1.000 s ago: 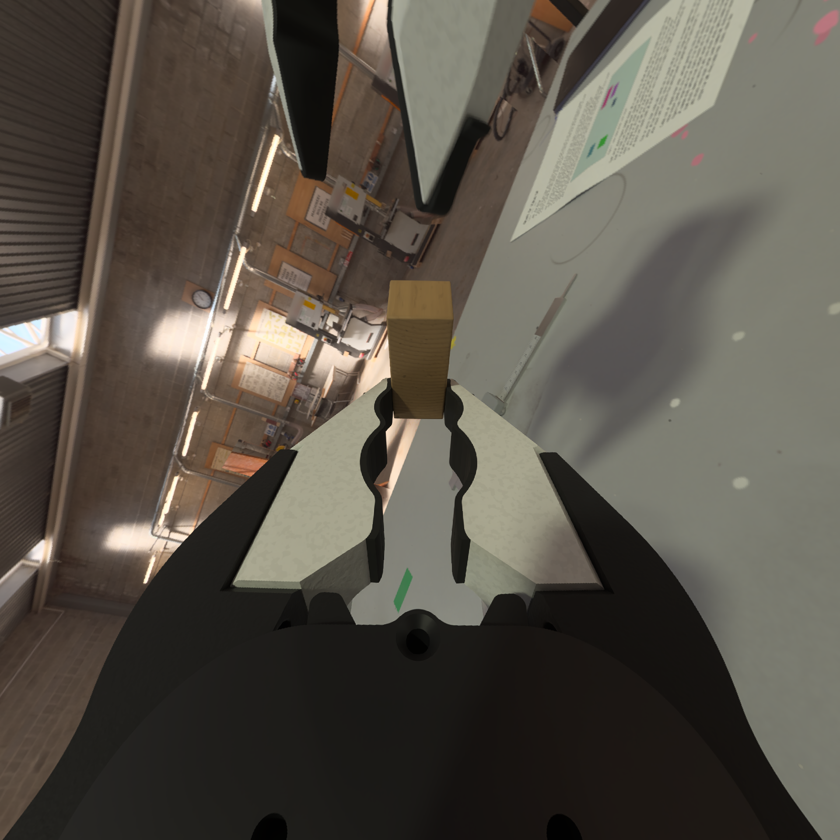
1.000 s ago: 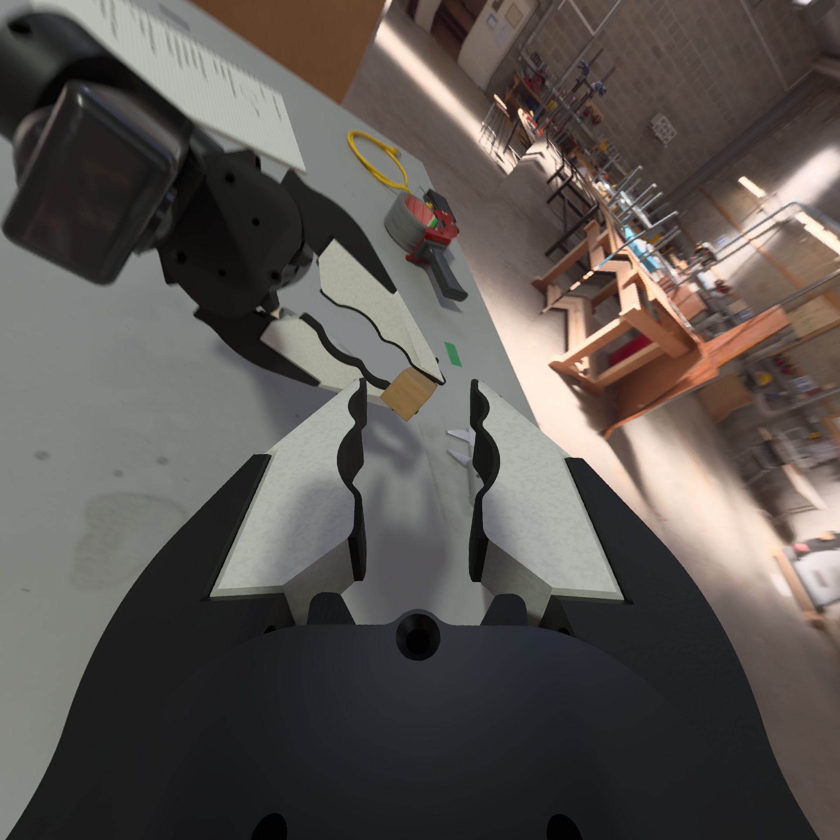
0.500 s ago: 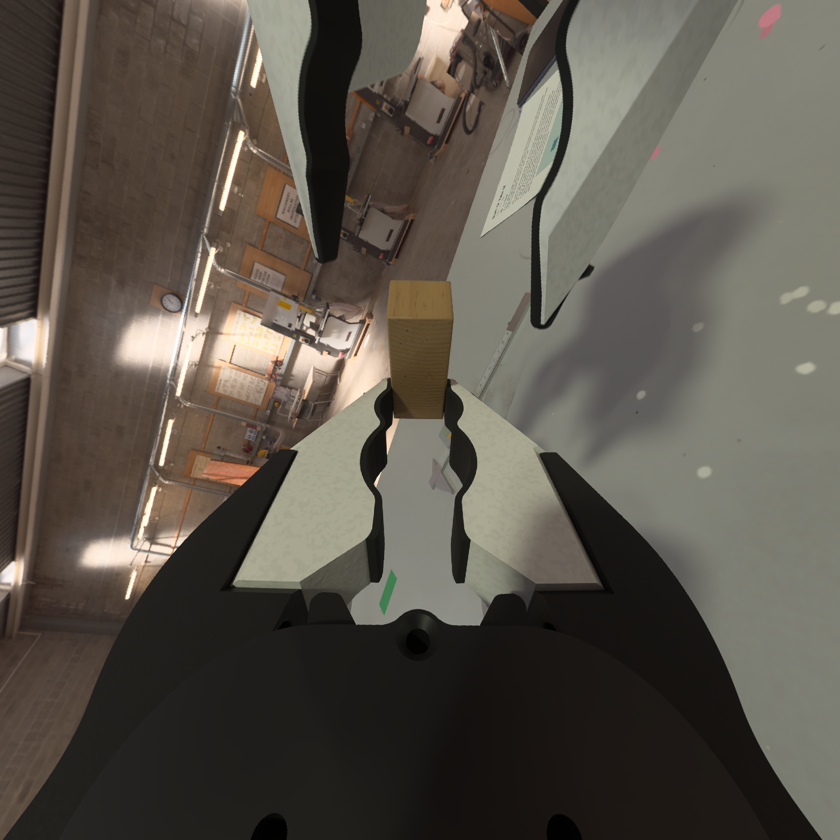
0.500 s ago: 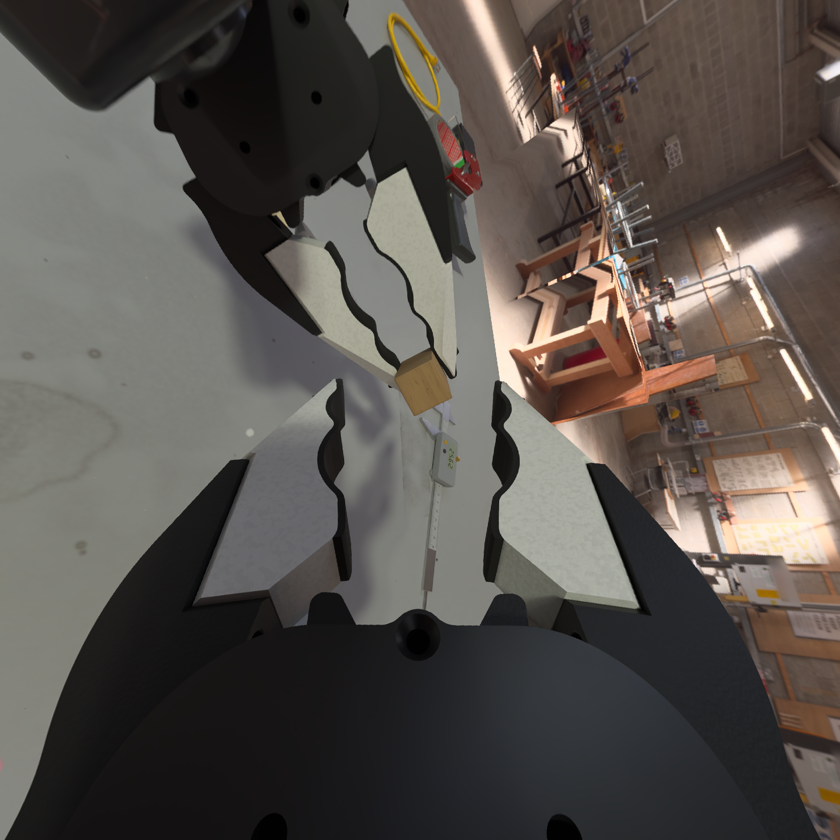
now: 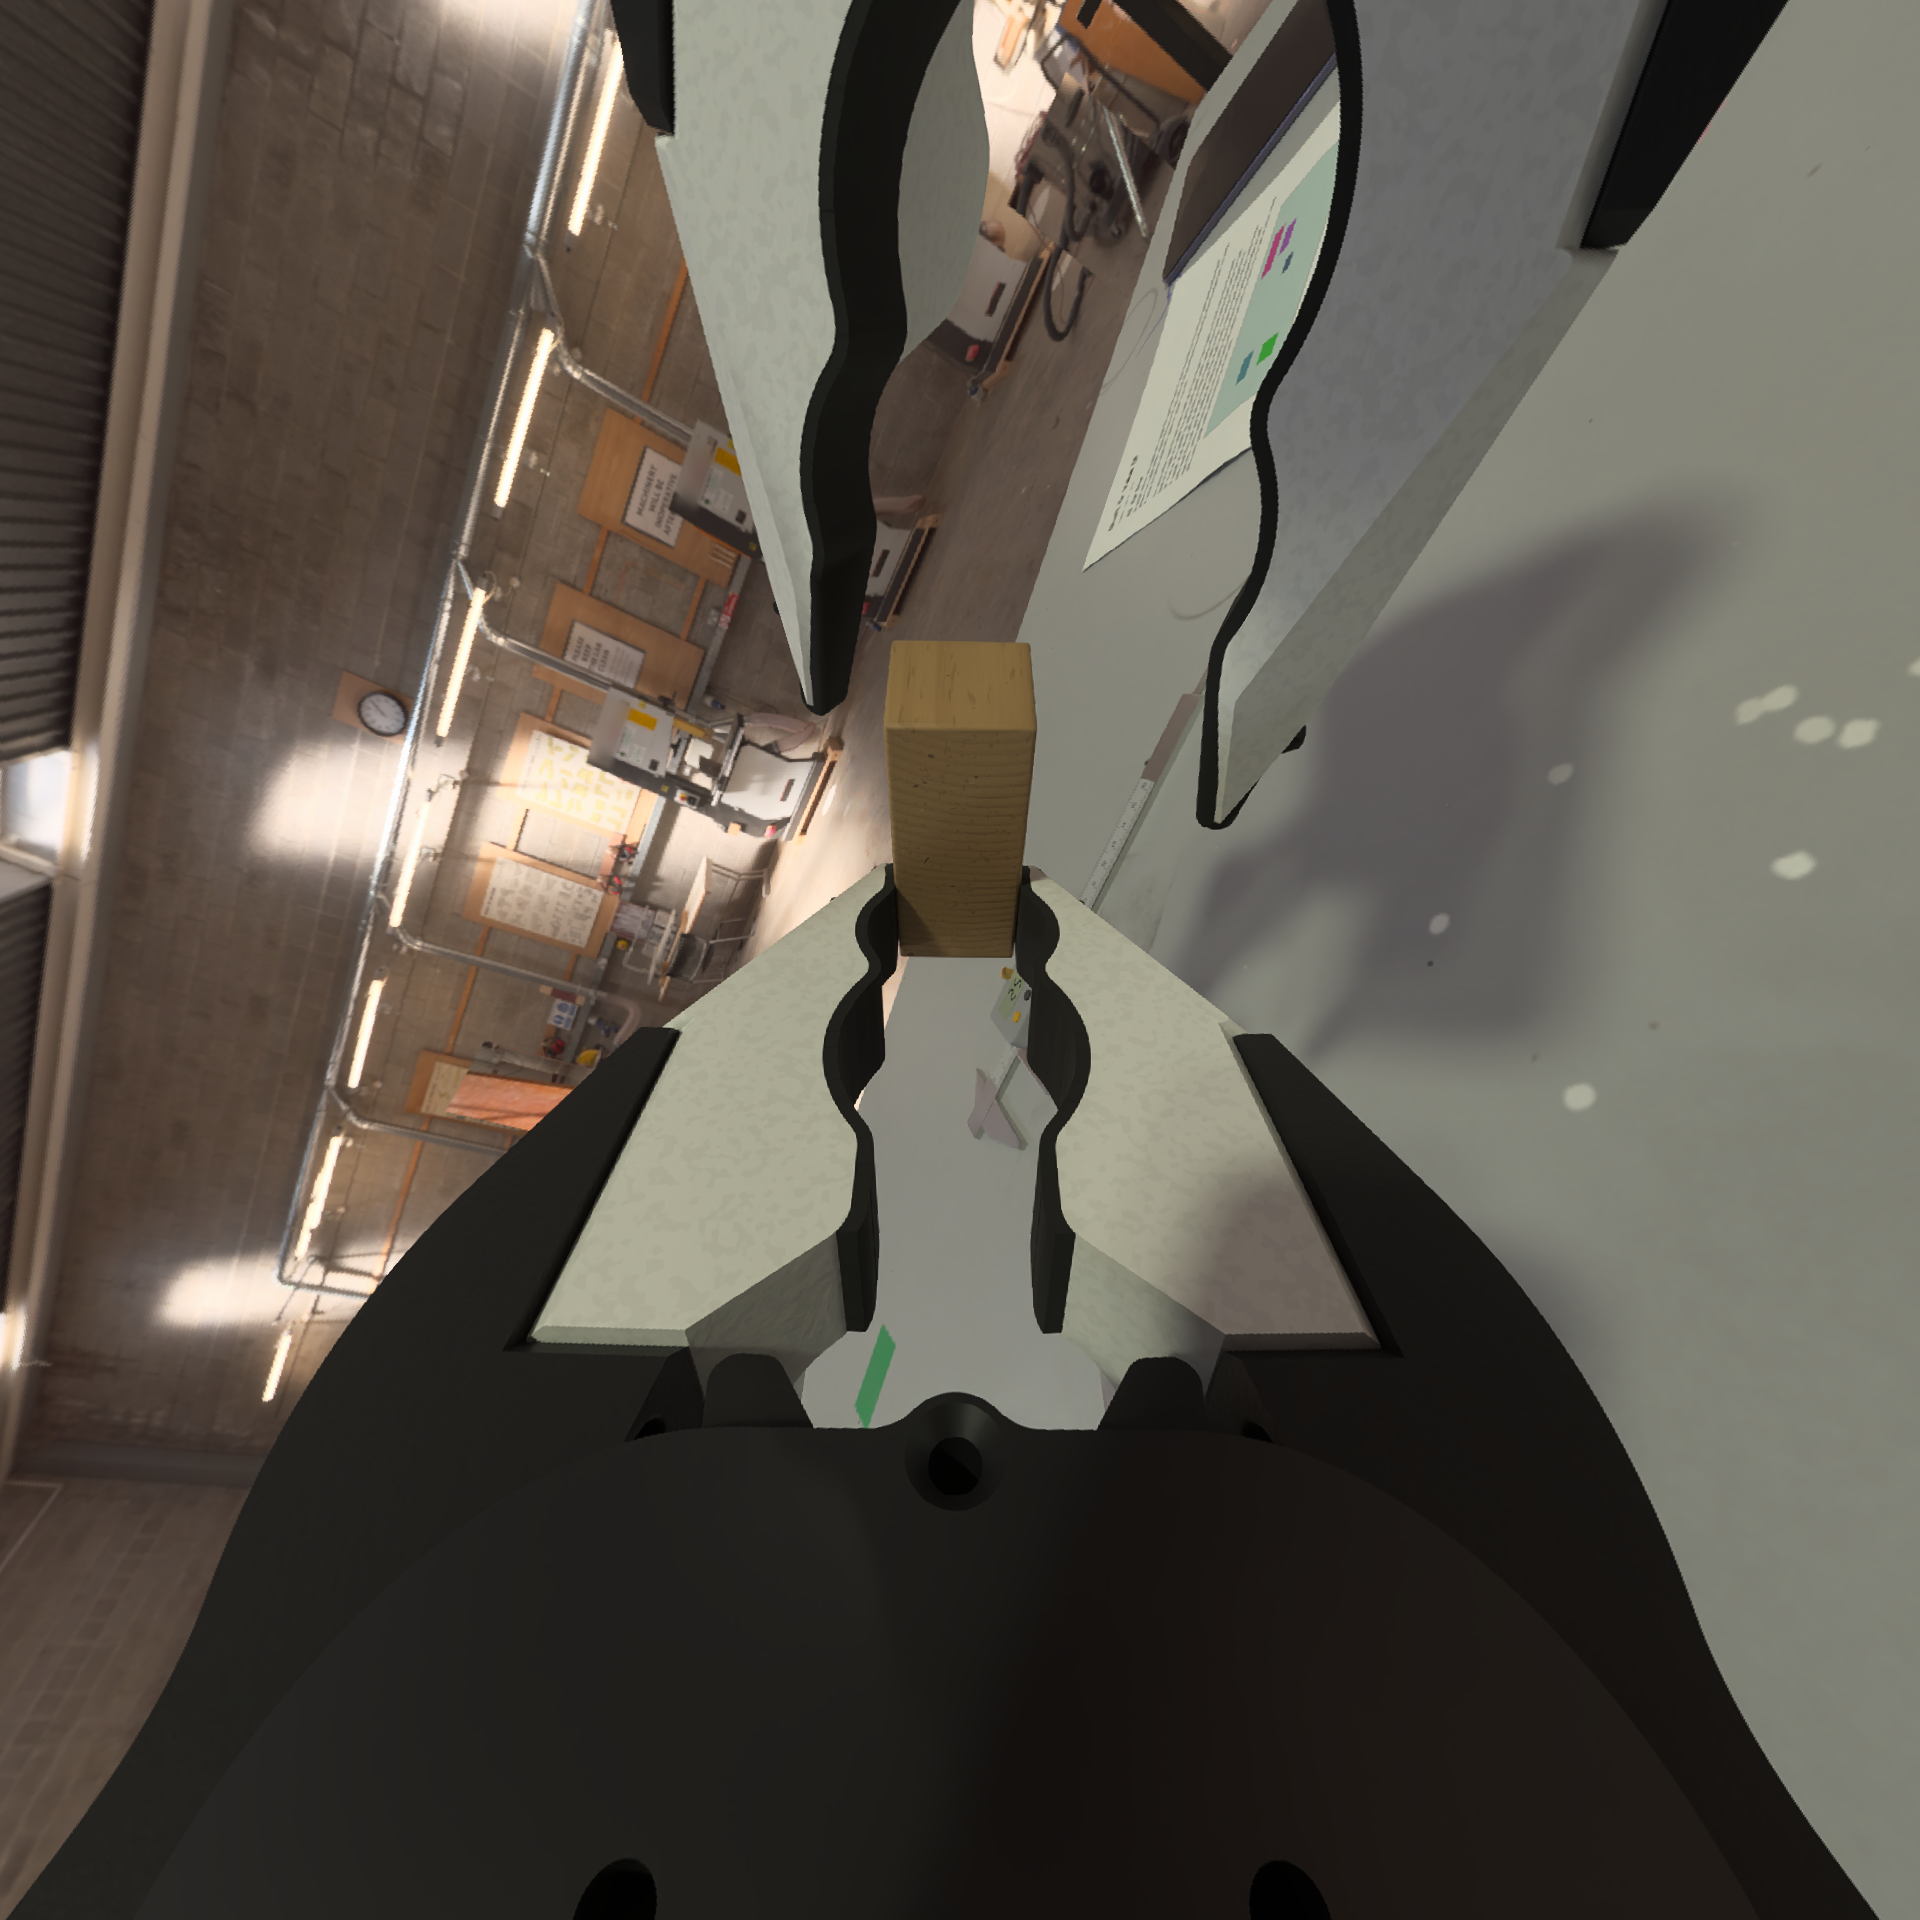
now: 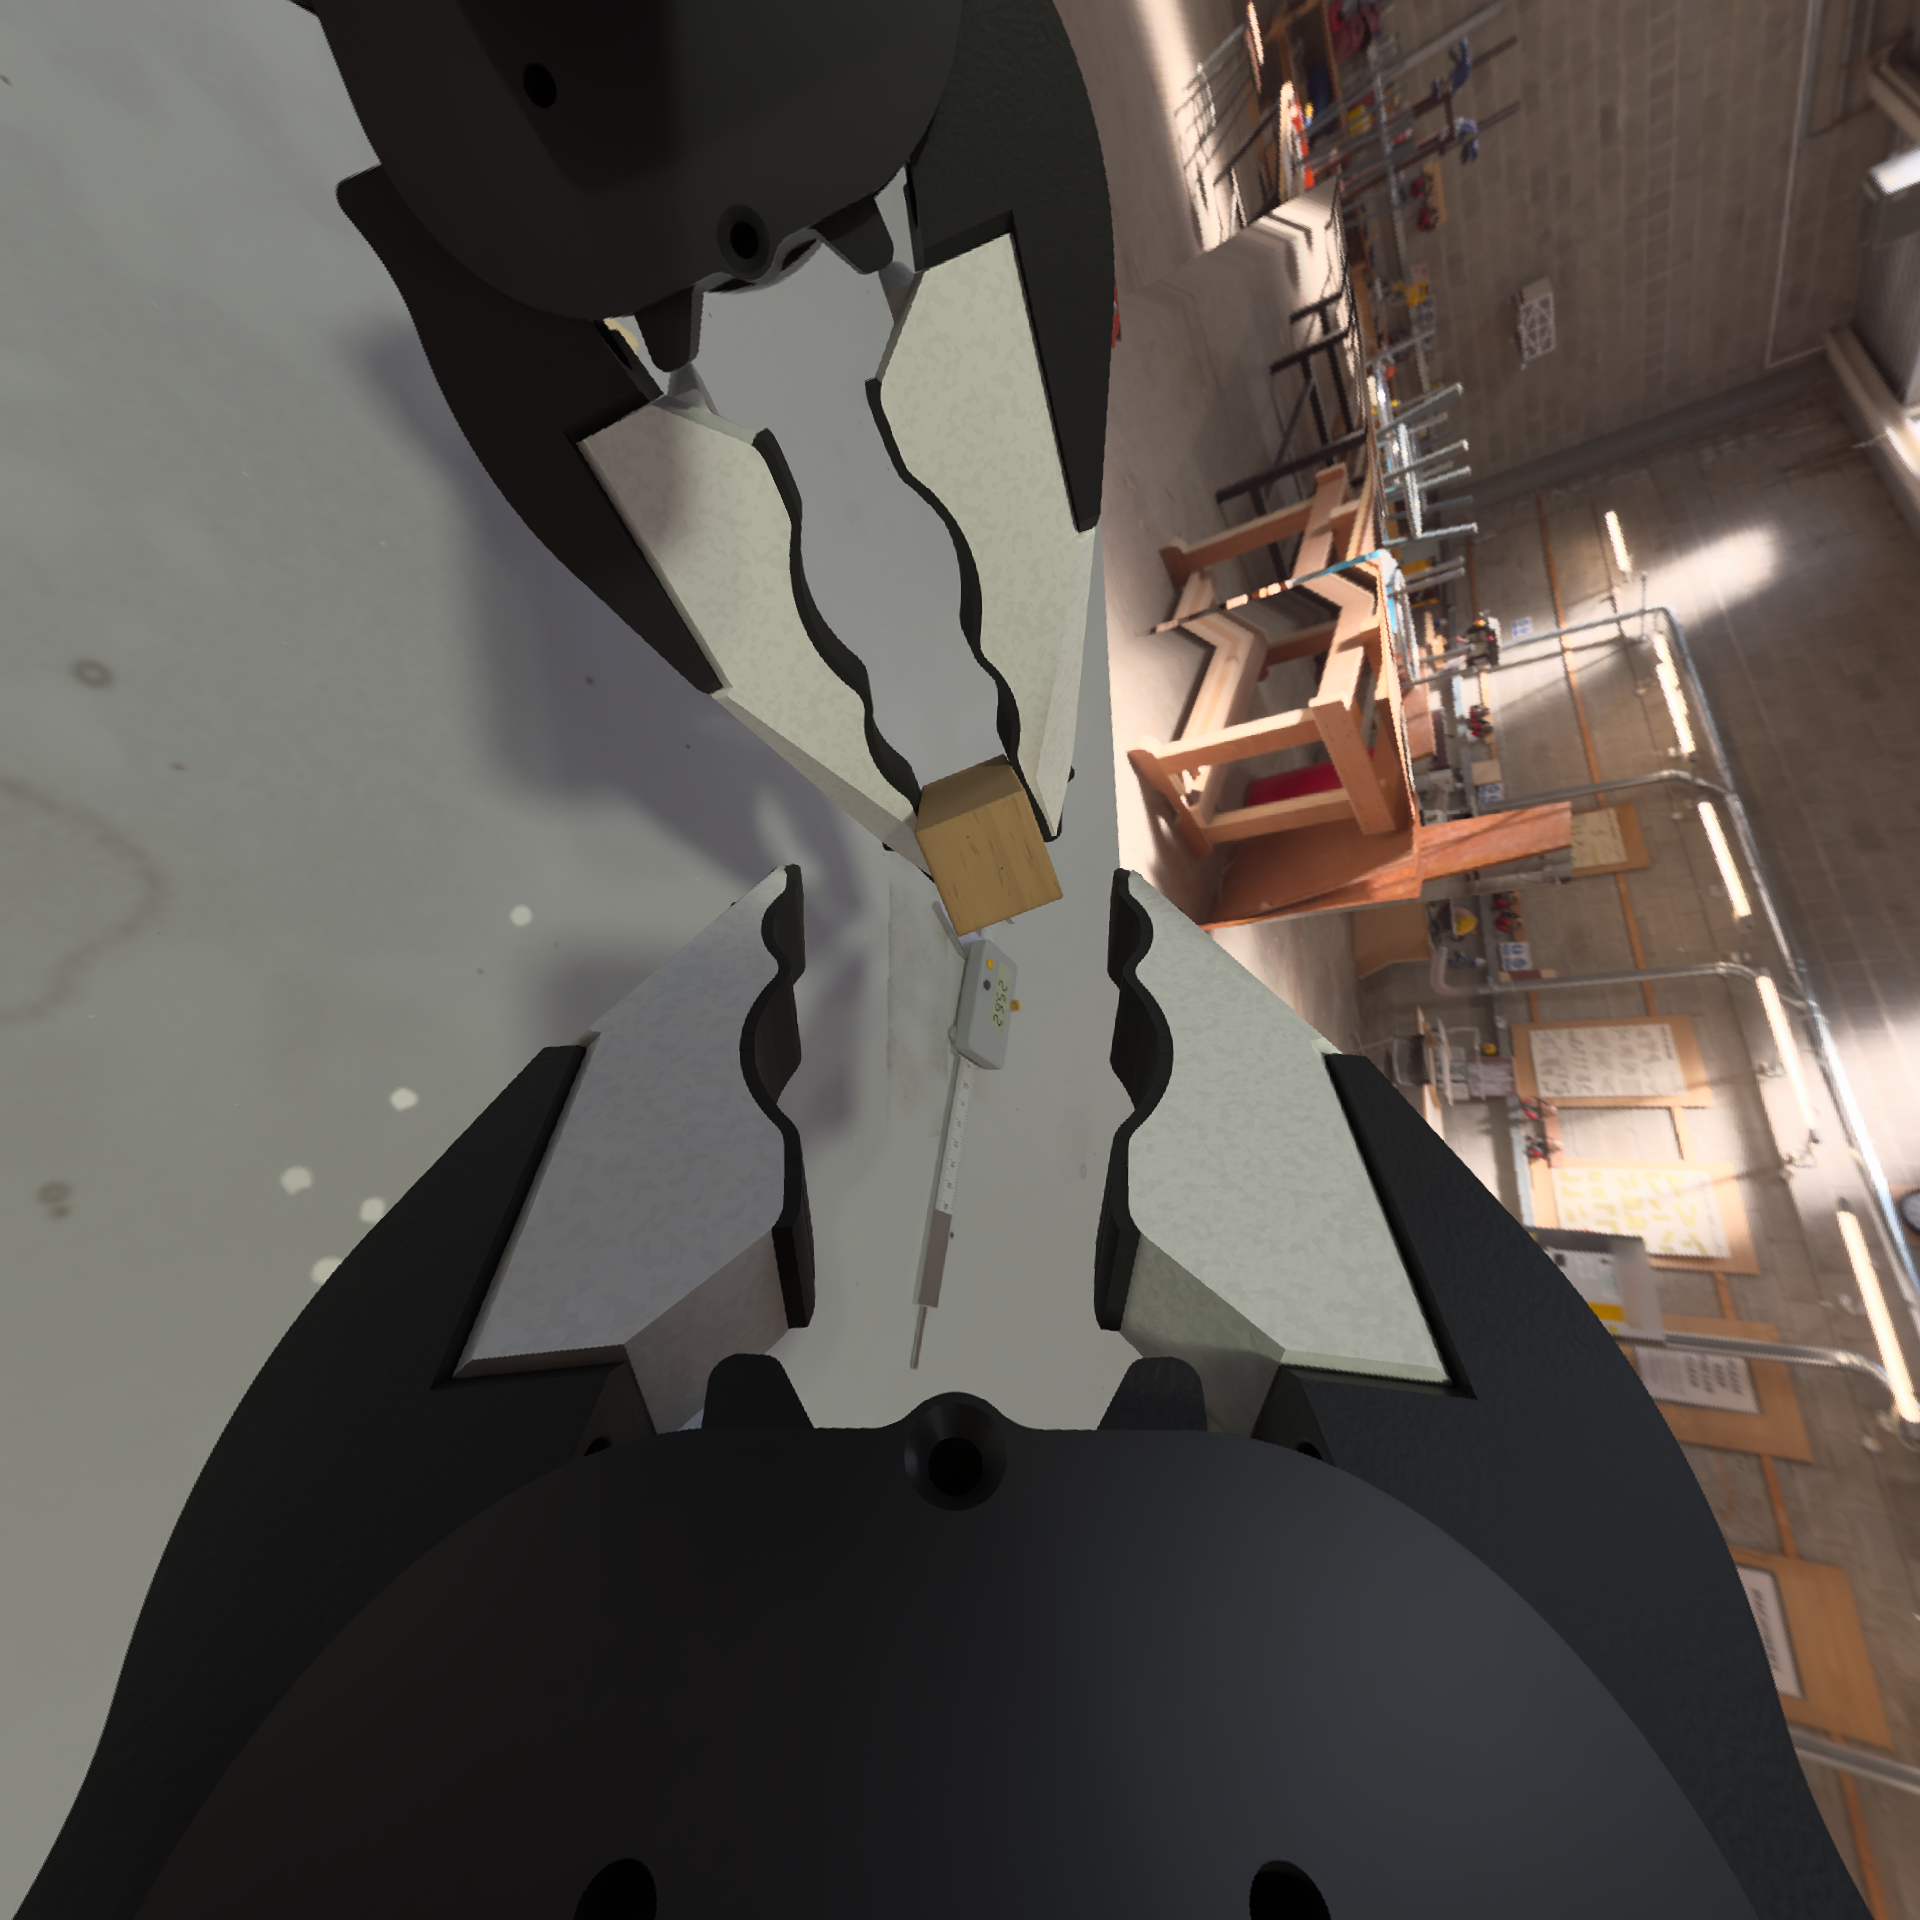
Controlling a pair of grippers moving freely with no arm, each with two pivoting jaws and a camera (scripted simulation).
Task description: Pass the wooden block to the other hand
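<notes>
Left wrist view: a smooth, square-ended wooden block is clamped by the left gripper; the right gripper, wavy-edged, is spread wide.

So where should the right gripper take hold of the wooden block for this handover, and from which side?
Probably the free end of the wooden block. The left gripper clamps only its near end, so the rest juts out bare. The right gripper is open, facing that end head-on, so it could come straight along the block's length and close on two flat opposite faces.
</notes>
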